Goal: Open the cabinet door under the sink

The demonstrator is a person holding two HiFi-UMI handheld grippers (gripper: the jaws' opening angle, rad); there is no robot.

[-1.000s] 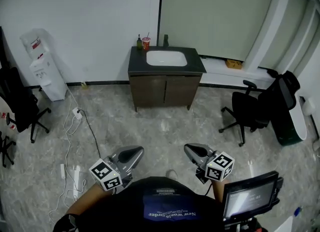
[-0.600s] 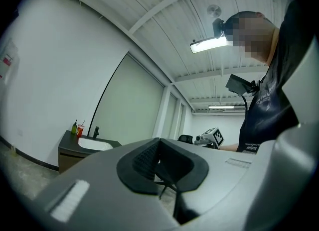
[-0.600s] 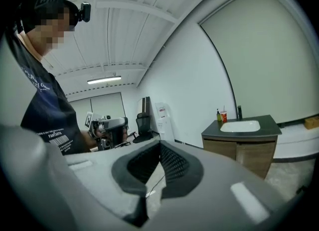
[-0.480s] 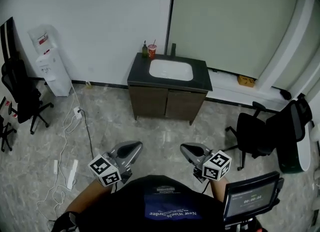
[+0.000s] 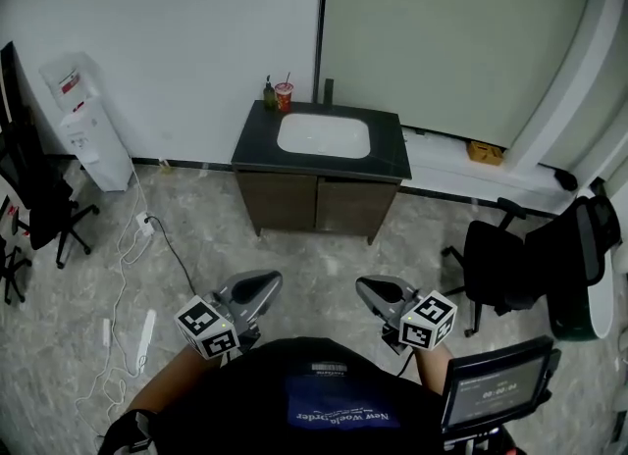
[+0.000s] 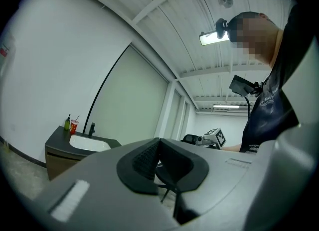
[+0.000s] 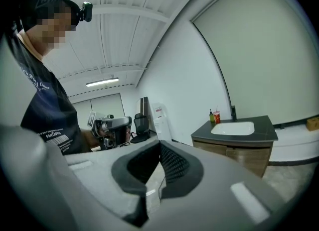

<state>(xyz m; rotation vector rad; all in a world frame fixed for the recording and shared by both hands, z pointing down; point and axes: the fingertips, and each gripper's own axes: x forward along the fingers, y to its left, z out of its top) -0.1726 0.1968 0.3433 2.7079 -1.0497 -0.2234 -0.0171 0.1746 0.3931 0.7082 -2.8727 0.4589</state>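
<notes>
The sink cabinet (image 5: 316, 206) stands against the far wall, dark top, white basin (image 5: 324, 135), two brown doors, both closed. It is some way off across the floor. My left gripper (image 5: 263, 281) and right gripper (image 5: 368, 288) are held side by side low in the head view, pointing toward the cabinet, both shut with nothing between the jaws. In the left gripper view the left gripper (image 6: 159, 143) is shut and the cabinet (image 6: 56, 163) shows at lower left. From the right gripper (image 7: 160, 148), also shut, the cabinet (image 7: 239, 156) lies to the right.
A green bottle (image 5: 269, 93) and red cup (image 5: 285, 97) stand on the counter's back edge. A water dispenser (image 5: 93, 139) and black chair (image 5: 39, 203) are at the left, with cables (image 5: 137, 247) on the floor. Another black chair (image 5: 510, 247) is at the right.
The cabinet has grown larger and drawn nearer in the head view as the person walks toward it. Both grippers stay shut in the same place before the body.
</notes>
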